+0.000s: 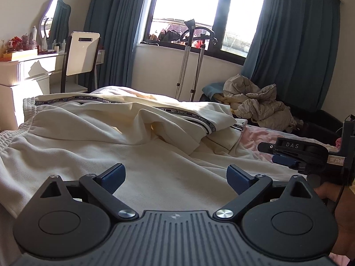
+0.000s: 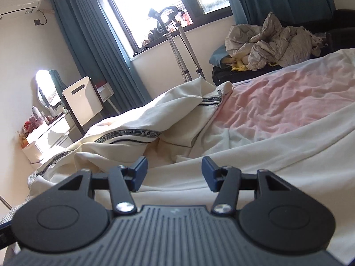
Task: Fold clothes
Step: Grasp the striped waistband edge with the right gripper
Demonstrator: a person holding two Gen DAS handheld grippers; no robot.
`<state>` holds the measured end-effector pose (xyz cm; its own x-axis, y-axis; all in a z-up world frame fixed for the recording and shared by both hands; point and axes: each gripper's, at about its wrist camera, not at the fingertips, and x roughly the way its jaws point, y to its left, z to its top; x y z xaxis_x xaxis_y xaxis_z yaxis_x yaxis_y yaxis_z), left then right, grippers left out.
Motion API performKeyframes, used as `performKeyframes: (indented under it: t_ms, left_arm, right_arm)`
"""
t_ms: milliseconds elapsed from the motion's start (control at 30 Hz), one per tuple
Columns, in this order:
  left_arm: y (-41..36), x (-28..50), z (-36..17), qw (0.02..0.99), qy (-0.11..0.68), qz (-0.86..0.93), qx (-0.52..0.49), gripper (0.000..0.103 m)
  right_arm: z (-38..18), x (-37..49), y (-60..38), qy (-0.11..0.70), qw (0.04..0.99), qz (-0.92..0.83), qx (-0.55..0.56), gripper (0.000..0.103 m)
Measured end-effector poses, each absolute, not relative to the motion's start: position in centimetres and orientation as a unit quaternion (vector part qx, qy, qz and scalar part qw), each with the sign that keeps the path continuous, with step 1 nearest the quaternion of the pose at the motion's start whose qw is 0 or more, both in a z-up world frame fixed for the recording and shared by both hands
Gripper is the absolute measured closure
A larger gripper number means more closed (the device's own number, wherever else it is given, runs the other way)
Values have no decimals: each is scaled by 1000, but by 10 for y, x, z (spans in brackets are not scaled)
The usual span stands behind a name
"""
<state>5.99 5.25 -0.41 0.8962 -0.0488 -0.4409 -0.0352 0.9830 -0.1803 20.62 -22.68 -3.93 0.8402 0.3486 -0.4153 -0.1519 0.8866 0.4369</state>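
Note:
Cream trousers (image 1: 93,137) with a black "NOT-SIMPLE" side stripe lie rumpled on the bed, the waistband at the left and the legs partly folded over. They also show in the right wrist view (image 2: 133,137). My left gripper (image 1: 176,178) is open and empty, low over the near cloth. My right gripper (image 2: 174,174) is open and empty over the cloth's near edge. In the left wrist view the right gripper (image 1: 286,153) shows side-on at the right, held in a hand.
A pink sheet (image 2: 277,102) covers the bed to the right. A heap of beige bedding (image 1: 259,104) lies on a dark sofa beyond. A white chair (image 1: 81,55), a dresser (image 1: 24,73) and a garment steamer stand (image 1: 188,62) are by the window.

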Motion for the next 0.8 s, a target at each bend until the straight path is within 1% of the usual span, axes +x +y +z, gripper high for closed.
performKeyframes:
  t_ms: [100, 200, 333, 400, 467, 533, 567, 633, 700, 767, 800]
  left_arm:
    - [55, 73, -16, 966, 241, 3, -99, 4]
    - [58, 88, -29, 962, 250, 0, -110, 4]
    - [60, 113, -48, 955, 270, -10, -120, 4]
    - [61, 126, -54, 953, 278, -9, -119, 4]
    - [67, 135, -59, 949, 285, -8, -137, 4]
    - [74, 138, -63, 941, 292, -14, -171, 4]
    - [77, 138, -64, 938, 294, -17, -183, 4]
    - [79, 137, -65, 935, 298, -15, -192, 4]
    - [79, 136, -65, 935, 297, -12, -194, 4]
    - [77, 134, -64, 936, 294, -11, -193, 4]
    - [76, 133, -64, 937, 294, -11, -190, 4]
  right_arm:
    - [-47, 259, -211, 263, 935, 131, 198, 49]
    - [-67, 310, -213, 275, 917, 131, 257, 50]
    - [-94, 351, -220, 303, 892, 109, 317, 55]
    - [-97, 356, -222, 287, 894, 117, 322, 57]
    - [-94, 356, -222, 258, 903, 139, 314, 65]
    - [-94, 360, -222, 260, 898, 156, 319, 68]
    - [-93, 361, -221, 255, 897, 166, 321, 74]
    - [-88, 360, -219, 235, 898, 187, 321, 75]
    - [-88, 366, -216, 248, 899, 175, 317, 75]
    - [-97, 372, -213, 277, 896, 138, 319, 75]
    - [-102, 374, -214, 287, 892, 124, 325, 77]
